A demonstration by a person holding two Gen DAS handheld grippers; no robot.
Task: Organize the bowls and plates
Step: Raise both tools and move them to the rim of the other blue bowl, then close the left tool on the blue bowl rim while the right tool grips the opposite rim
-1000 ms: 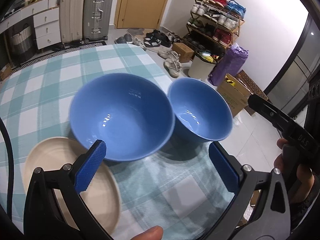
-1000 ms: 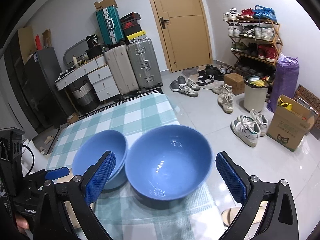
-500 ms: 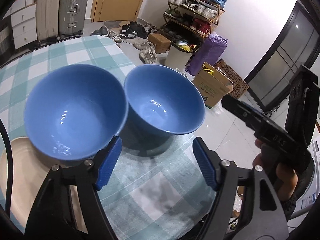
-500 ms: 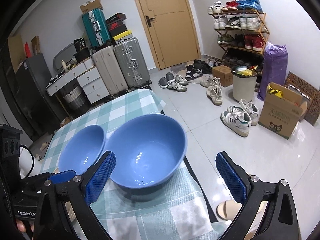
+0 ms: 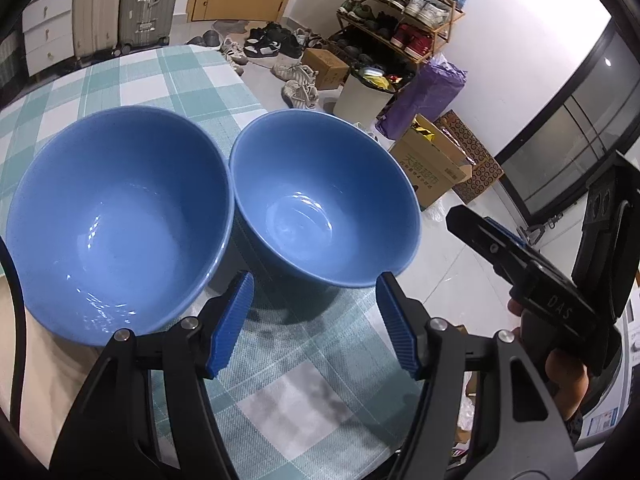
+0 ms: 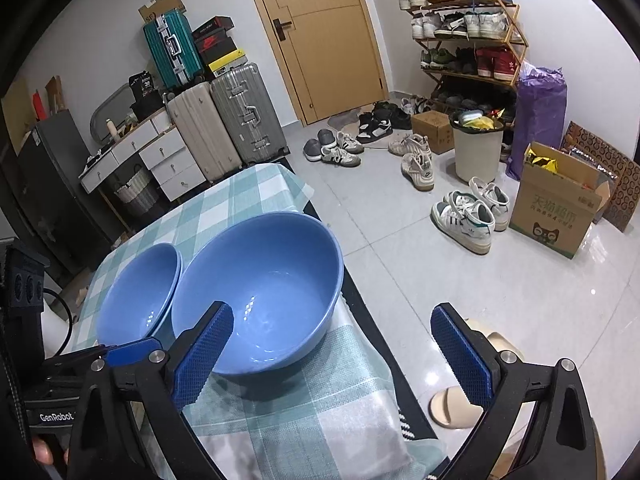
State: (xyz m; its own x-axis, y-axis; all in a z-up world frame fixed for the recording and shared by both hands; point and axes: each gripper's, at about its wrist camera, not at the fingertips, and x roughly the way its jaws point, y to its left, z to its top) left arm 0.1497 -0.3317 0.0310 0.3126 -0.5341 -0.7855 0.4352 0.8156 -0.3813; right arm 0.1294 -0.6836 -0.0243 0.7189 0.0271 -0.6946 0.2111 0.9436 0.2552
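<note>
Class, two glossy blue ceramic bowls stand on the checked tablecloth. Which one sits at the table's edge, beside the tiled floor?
The blue bowl by the table's edge, directly ahead of the right tool; the other blue bowl sits further in.

Left tongs [image 5: 316, 320] closing, right tongs [image 6: 332, 352] apparently agape

A checked tablecloth [image 5: 192, 80] covers the table, bearing two blue bowls [image 5: 120, 216] and a cream plate [image 5: 44, 376].

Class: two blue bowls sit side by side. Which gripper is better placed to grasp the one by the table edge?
Probably the right gripper: its open fingers straddle that bowl's near rim. The left gripper, closing, is empty.
</note>
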